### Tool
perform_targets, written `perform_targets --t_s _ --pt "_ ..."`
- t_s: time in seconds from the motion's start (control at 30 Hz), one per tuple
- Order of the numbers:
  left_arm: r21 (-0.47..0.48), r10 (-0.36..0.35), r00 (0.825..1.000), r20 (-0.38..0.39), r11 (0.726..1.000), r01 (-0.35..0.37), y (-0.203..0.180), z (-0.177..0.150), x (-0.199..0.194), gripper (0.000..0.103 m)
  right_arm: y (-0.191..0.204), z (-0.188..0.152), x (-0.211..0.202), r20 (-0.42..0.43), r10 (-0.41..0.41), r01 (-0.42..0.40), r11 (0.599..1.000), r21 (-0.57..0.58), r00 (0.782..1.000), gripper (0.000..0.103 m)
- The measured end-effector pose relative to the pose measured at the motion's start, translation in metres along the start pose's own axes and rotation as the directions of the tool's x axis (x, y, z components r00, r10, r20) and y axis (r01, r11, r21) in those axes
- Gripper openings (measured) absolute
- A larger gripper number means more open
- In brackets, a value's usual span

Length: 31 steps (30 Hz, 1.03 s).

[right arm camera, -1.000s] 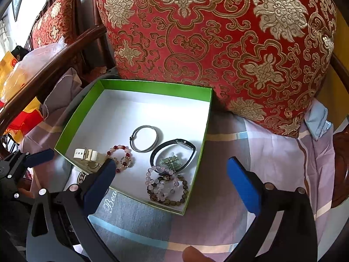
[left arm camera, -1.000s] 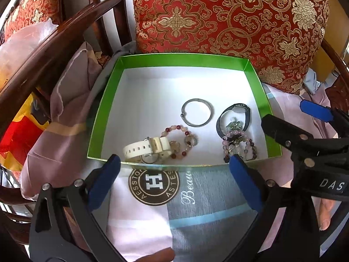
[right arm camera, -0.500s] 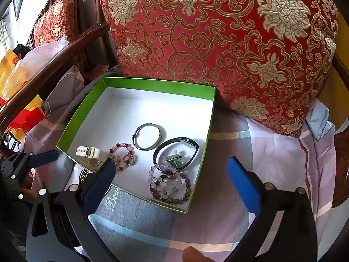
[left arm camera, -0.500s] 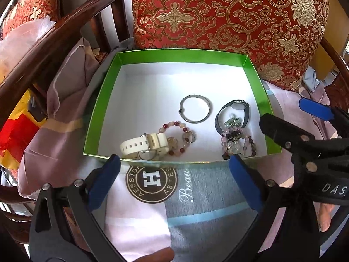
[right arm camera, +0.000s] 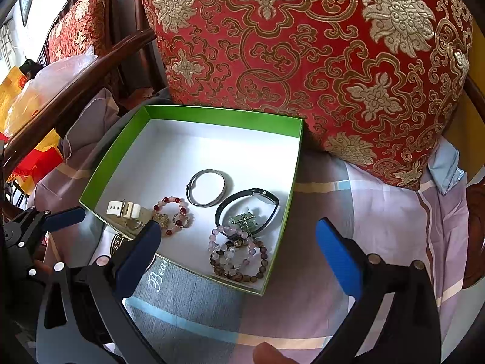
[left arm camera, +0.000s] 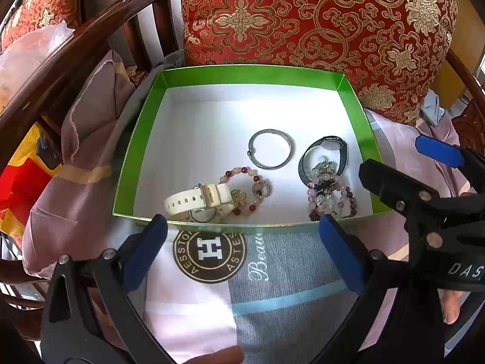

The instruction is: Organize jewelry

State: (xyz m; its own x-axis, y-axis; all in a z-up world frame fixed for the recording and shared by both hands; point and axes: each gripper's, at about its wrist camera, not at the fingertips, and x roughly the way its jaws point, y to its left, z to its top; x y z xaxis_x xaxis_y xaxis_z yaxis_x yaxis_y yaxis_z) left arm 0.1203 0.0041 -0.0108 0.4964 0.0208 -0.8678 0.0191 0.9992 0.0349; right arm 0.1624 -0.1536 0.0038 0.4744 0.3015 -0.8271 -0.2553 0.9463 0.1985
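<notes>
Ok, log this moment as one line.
left gripper: open, empty | right gripper: open, empty | jewelry in green box: white watch, silver bangle

box (left arm camera: 142,139): glossy green card | bangle (left arm camera: 269,149): polished metal | cushion (left arm camera: 318,15): brocade cloth | armrest (left arm camera: 75,51): glossy wood

Red cushion (left arm camera: 318,21) with gold brocade pattern, propped upright at far side, fills most of the background. Second red-gold cushion (right arm camera: 78,33) far left, on neighbouring seat. Dark curved wooden armrest (left arm camera: 78,51) sweeps across the left. Lilac-and-grey checked cloth (right arm camera: 363,227) covers the seat; pale blue stripe (left arm camera: 288,303) near. Round brown logo with white "H" (left arm camera: 209,248) printed on cloth, near centre. Yellow-and-red bag (left arm camera: 18,182) low at left. Translucent plastic bag (right arm camera: 60,72) behind the armrest.
</notes>
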Motion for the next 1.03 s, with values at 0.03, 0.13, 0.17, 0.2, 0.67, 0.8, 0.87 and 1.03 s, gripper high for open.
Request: perform_targets --t_s 0.03,0.13,0.17,0.2,0.67,0.8,0.87,1.03 --pt "0.001 -0.002 1.0 -0.001 1.0 0.002 0.0 0.0 0.001 0.101 0.0 0.0 0.0 -0.001 0.001 -0.001 1.0 0.0 1.0 0.102" --pt "0.011 -0.004 1.0 -0.003 1.0 0.004 -0.002 0.0 0.001 0.101 0.0 0.0 0.001 -0.003 0.0 0.0 1.0 0.001 1.0 0.102" --pt "0.015 -0.003 1.0 -0.003 1.0 0.003 -0.003 0.0 0.001 0.101 0.0 0.0 0.001 -0.003 0.001 -0.001 1.0 0.001 1.0 0.102" --pt "0.02 -0.002 1.0 -0.002 1.0 0.002 -0.004 0.0 0.001 0.101 0.0 0.0 0.002 -0.005 0.001 -0.001 1.0 0.001 1.0 0.102" --pt "0.007 0.002 1.0 0.027 1.0 -0.002 -0.001 0.0 -0.002 0.101 -0.001 0.0 0.004 -0.012 0.01 -0.01 1.0 0.005 1.0 0.102" --pt "-0.007 0.003 0.999 0.037 1.0 -0.003 0.002 0.001 -0.003 0.101 0.0 -0.001 0.005 -0.017 0.015 -0.015 1.0 0.004 1.0 0.102" --pt "-0.005 0.003 0.999 0.035 1.0 -0.003 0.002 0.001 -0.003 0.101 0.001 0.0 0.005 -0.019 0.018 -0.018 1.0 -0.001 1.0 0.102" --pt "0.014 0.049 0.996 0.074 0.999 -0.05 0.002 -0.007 -0.015 0.101 -0.014 0.006 -0.011 0.052 -0.009 0.007 0.999 0.035 0.999 0.102"
